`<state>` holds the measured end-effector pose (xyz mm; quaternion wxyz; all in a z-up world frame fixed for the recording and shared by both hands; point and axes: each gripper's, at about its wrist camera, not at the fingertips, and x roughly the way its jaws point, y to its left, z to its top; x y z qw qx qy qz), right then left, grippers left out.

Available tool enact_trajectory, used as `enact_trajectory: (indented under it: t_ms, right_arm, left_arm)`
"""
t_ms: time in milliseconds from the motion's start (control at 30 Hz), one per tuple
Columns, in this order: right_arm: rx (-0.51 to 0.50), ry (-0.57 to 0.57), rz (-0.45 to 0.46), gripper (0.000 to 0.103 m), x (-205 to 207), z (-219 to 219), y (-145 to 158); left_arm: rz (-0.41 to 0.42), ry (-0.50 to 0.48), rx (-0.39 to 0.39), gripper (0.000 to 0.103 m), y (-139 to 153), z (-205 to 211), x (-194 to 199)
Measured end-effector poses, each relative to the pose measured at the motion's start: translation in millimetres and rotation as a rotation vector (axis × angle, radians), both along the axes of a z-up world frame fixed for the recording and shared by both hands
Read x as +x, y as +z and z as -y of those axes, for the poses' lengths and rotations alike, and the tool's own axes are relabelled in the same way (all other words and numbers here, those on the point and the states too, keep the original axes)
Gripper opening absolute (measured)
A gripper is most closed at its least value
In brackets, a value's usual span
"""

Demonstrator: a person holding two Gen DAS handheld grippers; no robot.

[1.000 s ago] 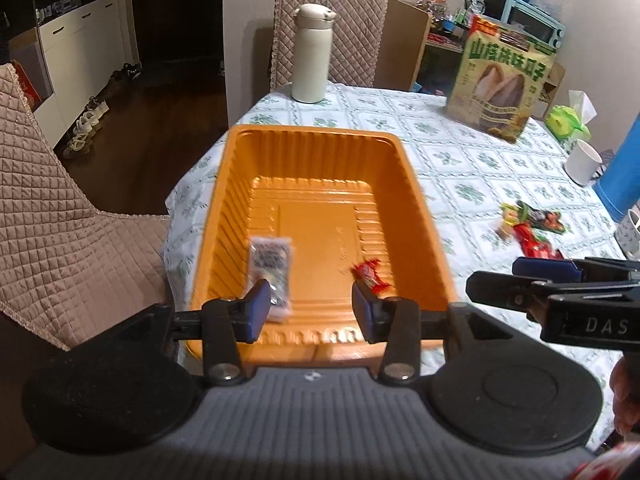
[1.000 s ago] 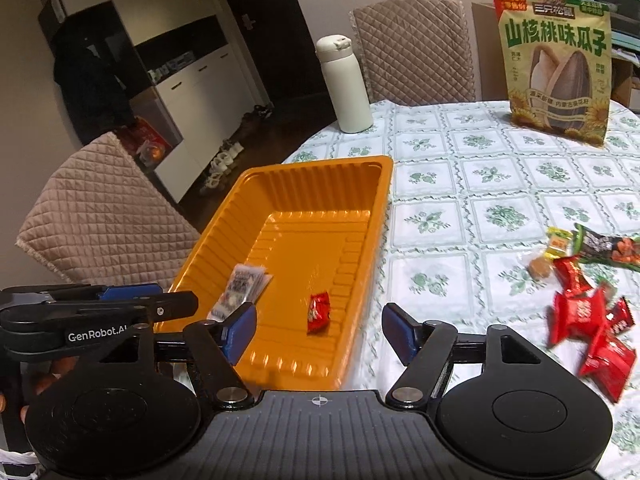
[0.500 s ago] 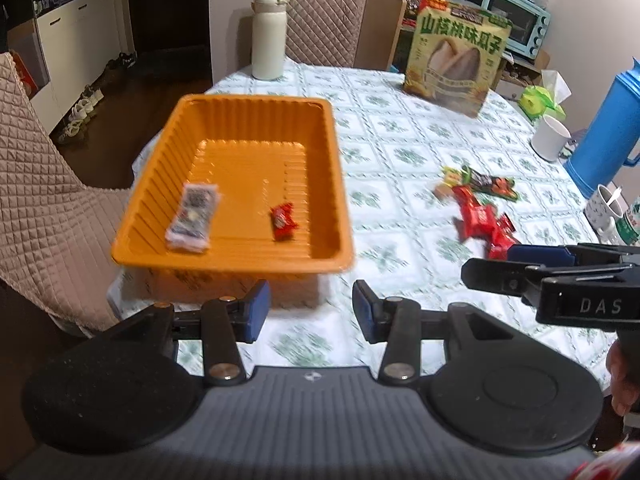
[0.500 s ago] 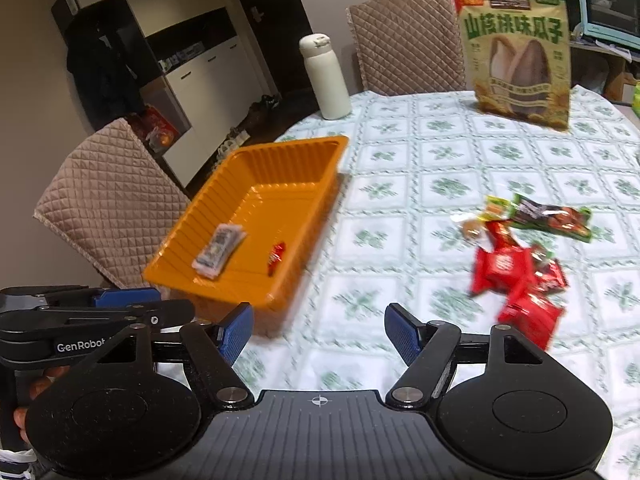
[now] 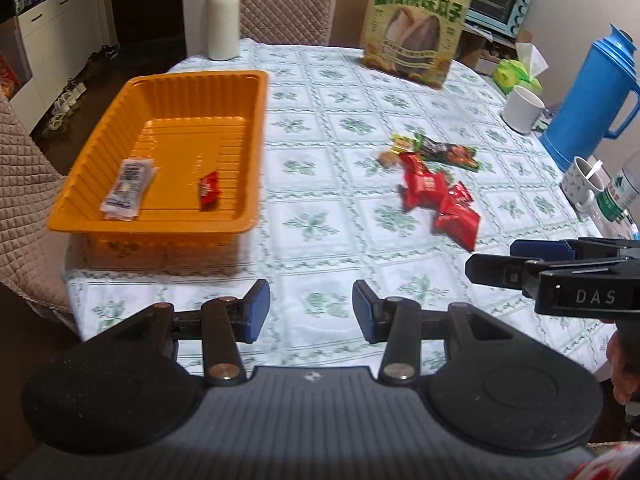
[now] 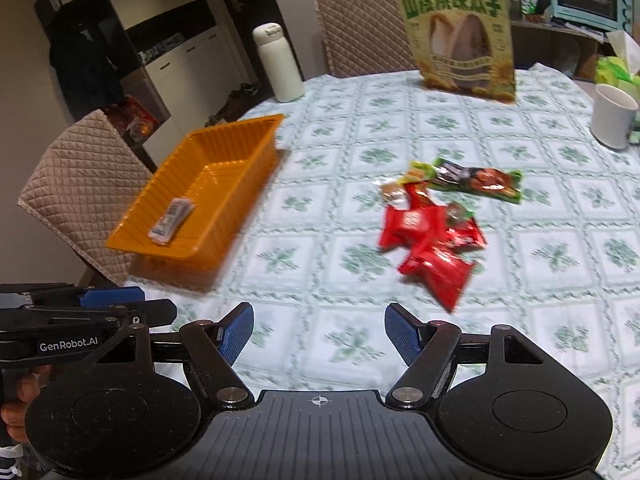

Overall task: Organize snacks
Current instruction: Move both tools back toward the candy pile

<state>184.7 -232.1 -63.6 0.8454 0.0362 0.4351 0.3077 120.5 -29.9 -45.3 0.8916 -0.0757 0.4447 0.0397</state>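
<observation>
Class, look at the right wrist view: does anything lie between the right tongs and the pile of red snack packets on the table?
Nothing visible does. Only bare patterned tablecloth lies between the open right tongs and the red snack packets.

Ribbed orange plastic tray (image 5: 256, 128) holding a silver sachet (image 5: 128, 189) and red candy (image 5: 209, 190); loose red and green snack packets (image 5: 436, 194) well apart on tablecloth

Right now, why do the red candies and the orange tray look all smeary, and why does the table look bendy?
In the right wrist view the red snack packets and orange tray are smeared by motion blur. The left wrist view is a little sharper, though its packets still blur. In both views the fisheye lens curves the tablecloth.
</observation>
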Motion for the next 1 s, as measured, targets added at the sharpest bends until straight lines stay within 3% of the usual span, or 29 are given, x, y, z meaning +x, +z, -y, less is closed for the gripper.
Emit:
enact_trajectory:
  t_ms: [633, 1000]
  right_arm:
    - [-0.053, -0.091, 0.002, 0.072, 11, 59, -20]
    - [-0.094, -0.051, 0.075, 0.072, 31, 64, -31]
  left_arm:
    - [-0.014, -0.111, 0.009, 0.042, -17, 55, 37]
    - [-0.008, -0.146, 0.024, 0.044, -25, 66, 67]
